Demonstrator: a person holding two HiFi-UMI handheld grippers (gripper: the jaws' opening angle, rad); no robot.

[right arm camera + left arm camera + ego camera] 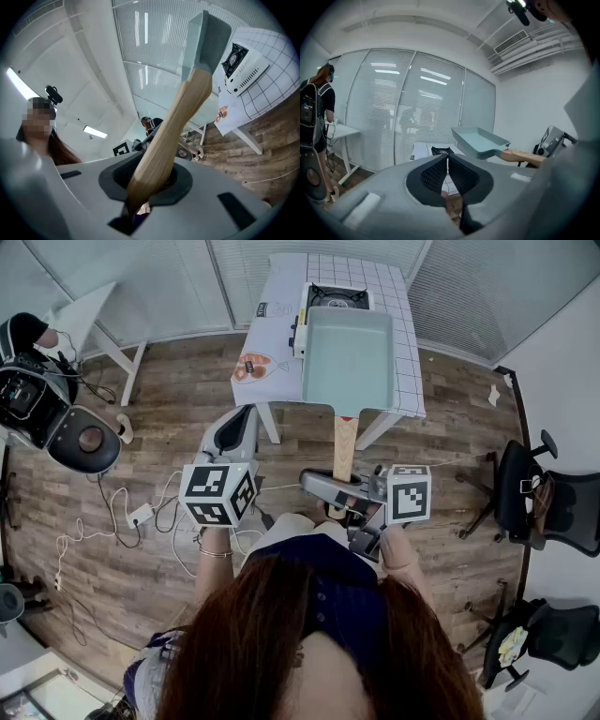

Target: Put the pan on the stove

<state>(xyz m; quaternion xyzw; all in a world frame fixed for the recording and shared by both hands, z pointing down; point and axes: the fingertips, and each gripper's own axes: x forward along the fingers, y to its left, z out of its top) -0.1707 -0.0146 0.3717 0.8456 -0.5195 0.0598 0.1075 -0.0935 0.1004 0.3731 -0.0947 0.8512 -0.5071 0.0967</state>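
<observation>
The right claw (342,491) pinches the wooden handle (345,448) of the pan (347,357) — the pale blue pan hangs level in the air, above the near part of the white surface (401,306), not resting on the stove (339,296). The left claw (246,416) is pressed together with nothing in it — near the handle's left side.

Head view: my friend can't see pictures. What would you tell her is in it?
The right gripper holds a pale green rectangular pan by its wooden handle, in the air before a white table with a gas stove. The left gripper, beside it, holds nothing.
</observation>
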